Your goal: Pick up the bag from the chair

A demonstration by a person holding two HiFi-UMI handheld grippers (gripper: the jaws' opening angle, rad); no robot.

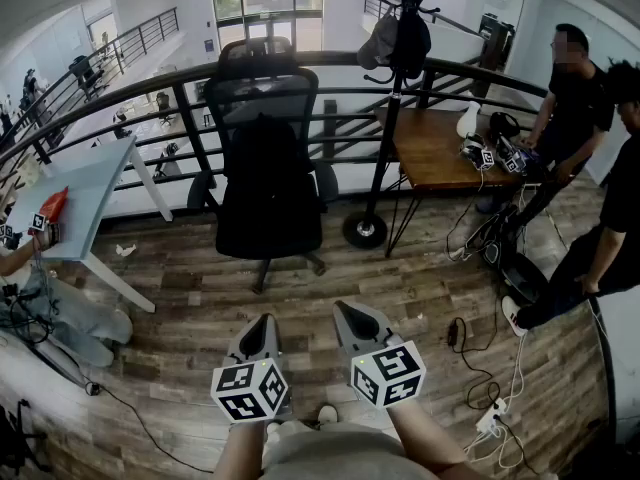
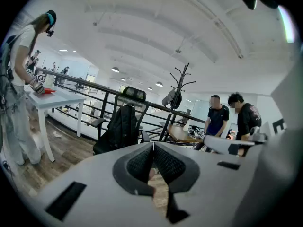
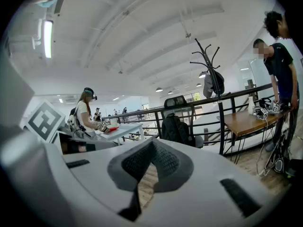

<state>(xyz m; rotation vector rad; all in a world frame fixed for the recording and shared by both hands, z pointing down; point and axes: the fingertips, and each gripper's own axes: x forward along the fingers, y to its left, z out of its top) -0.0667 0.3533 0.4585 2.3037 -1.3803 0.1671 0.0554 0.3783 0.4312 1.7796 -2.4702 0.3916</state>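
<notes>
Wood-plank floor (image 1: 200, 288) runs up to a black railing (image 1: 130, 103), and an office chair (image 1: 260, 93) stands just in front of that railing. The black bag (image 1: 268, 183) sits on the chair's seat, leaning upright against the backrest. Black on black, its edges blend into the chair, and no strap or zip can be made out. In both gripper views the gripper bodies cover the chair's base. The person's hands are hidden behind the marker cubes.

The left gripper (image 1: 263, 320) and right gripper (image 1: 343, 311) are side by side well short of the chair, pointing toward it with bare floor between. Both are clenched with jaw tips meeting and nothing held.

A coat rack (image 1: 395, 118) stands just right of the chair, with a wooden worktop (image 1: 430, 148) beyond it. A white worktop (image 1: 85, 203) is to the chair's left.
</notes>
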